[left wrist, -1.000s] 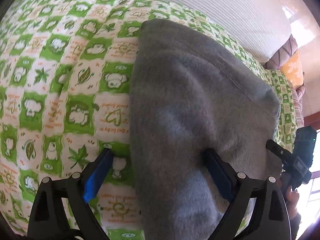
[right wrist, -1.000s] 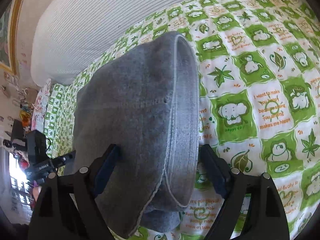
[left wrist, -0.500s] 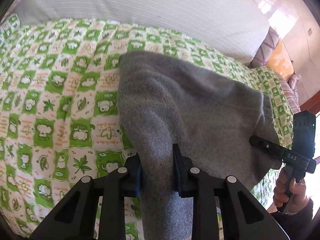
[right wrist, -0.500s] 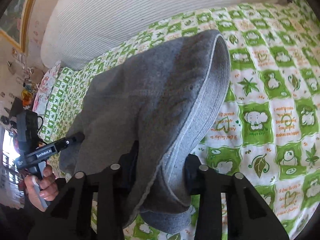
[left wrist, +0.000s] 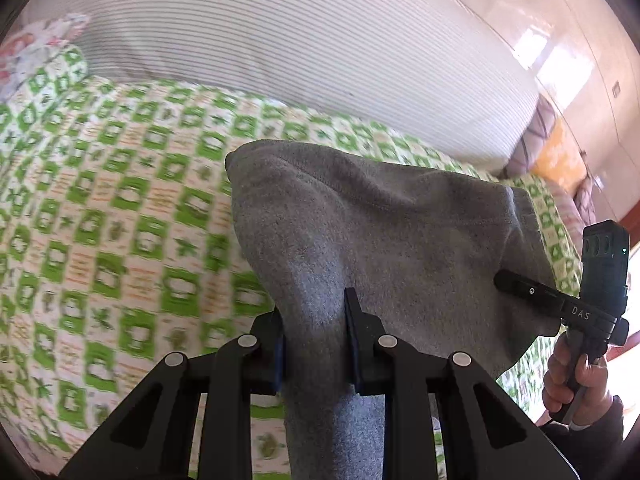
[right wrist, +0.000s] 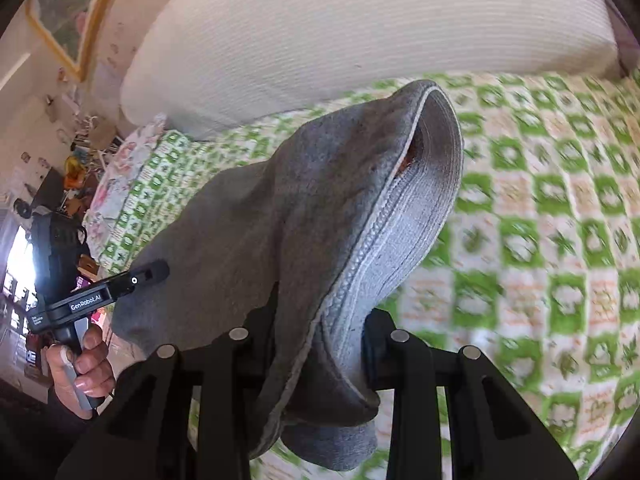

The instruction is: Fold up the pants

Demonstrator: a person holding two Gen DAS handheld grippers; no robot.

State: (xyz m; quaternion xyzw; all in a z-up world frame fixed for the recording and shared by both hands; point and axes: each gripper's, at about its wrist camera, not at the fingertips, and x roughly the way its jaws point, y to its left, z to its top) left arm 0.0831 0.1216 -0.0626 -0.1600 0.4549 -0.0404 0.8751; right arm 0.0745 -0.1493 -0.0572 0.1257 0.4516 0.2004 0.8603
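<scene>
The grey fleece pants (left wrist: pixel 384 232) hang lifted above the green-and-white patterned bed cover (left wrist: pixel 120 240). My left gripper (left wrist: pixel 314 336) is shut on one near edge of the pants. My right gripper (right wrist: pixel 320 344) is shut on the ribbed waistband end of the pants (right wrist: pixel 400 216). The cloth stretches between the two grippers and its far fold still rests on the bed. The right gripper also shows in the left wrist view (left wrist: pixel 520 284), and the left gripper in the right wrist view (right wrist: pixel 148 272), each held by a hand.
A large white striped pillow (left wrist: pixel 304 52) lies along the far side of the bed. Patterned cushions (left wrist: pixel 556 152) sit at the bed's far right corner. A floral pillow (right wrist: pixel 120 184) and cluttered shelves (right wrist: pixel 52 184) stand at the left in the right wrist view.
Both grippers went from open around the pants' edges to shut on the cloth, then lifted it up off the bed; the views now tilt up toward the pillow.
</scene>
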